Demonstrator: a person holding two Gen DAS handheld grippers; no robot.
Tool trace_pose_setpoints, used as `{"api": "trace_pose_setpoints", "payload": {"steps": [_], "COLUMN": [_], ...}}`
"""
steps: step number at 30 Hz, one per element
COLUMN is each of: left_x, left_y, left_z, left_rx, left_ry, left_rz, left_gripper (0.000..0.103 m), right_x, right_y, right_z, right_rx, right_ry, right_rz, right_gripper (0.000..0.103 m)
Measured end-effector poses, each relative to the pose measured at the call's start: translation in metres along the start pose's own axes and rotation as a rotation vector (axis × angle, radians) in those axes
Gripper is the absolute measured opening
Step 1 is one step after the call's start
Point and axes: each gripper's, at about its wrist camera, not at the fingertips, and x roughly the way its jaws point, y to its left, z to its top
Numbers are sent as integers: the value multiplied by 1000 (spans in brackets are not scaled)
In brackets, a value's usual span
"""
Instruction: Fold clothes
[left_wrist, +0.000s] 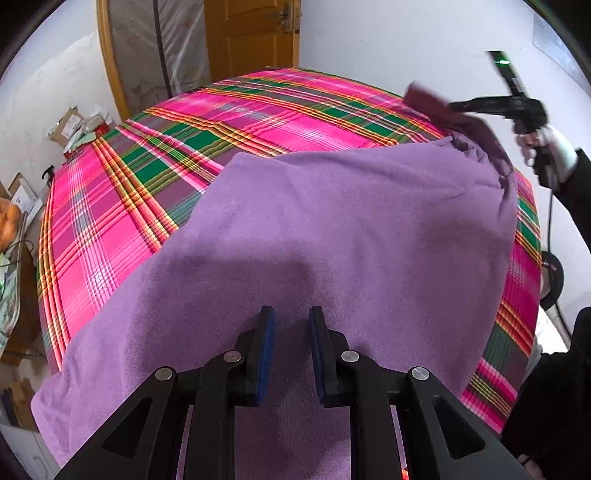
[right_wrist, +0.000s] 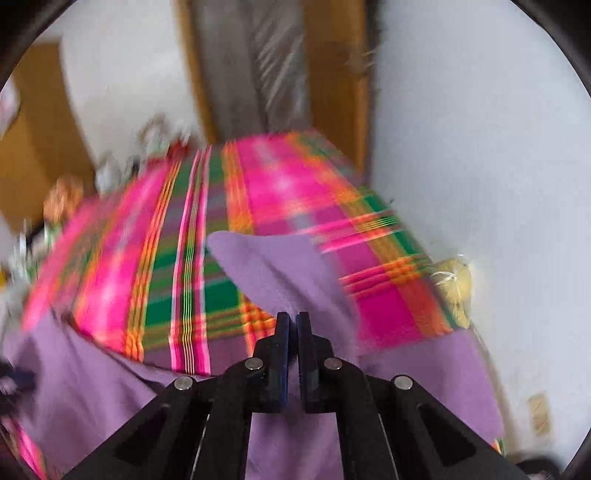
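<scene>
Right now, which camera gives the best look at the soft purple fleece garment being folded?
The left wrist view: it is sharp and shows the soft purple fleece garment spread wide across the pink plaid bedspread, one corner lifted by the right gripper. The right wrist view is blurred and shows only a raised flap and edges.

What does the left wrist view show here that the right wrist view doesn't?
Only the left wrist view: the left claw, slightly open over the purple garment and pinching nothing, the whole right claw lifting a purple corner, the hand holding it, and cardboard boxes beside the bed.
Only the right wrist view: the right claw's pads shut on that lifted corner, and a yellow bag by the wall.
Both: the garment and the plaid bedsheet.
</scene>
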Motion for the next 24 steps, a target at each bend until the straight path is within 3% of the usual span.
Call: {"api": "trace_pose_setpoints", "payload": {"steps": [3,8,13,15,17,24], "left_x": [1,1,1,0,-1,-5], "left_y": [1,3,7,6,4,2], "left_z": [1,1,3,3,4,8], "left_rx": [-3,-37,-79,-81,-79,-81], "left_ry": [1,1,6,7,8,-4], "left_rz": [-1,-11,-19,-15,-12,-9], "left_gripper": [19,19,19,19,19,19], "right_x": [-31,-50,-30,-20,-13,-7], "right_y": [-37,-95,-147,-158,-165,-188], "right_z": [-15,-56,-79,-80,-83,-96], "right_rx": [98,279,476,523,556,704], "right_ry": [-60,-51,-24,-35,-35,-66], "right_rz": [-58,-122,41,92,123,207], "right_gripper": [4,4,9,26,34,35]}}
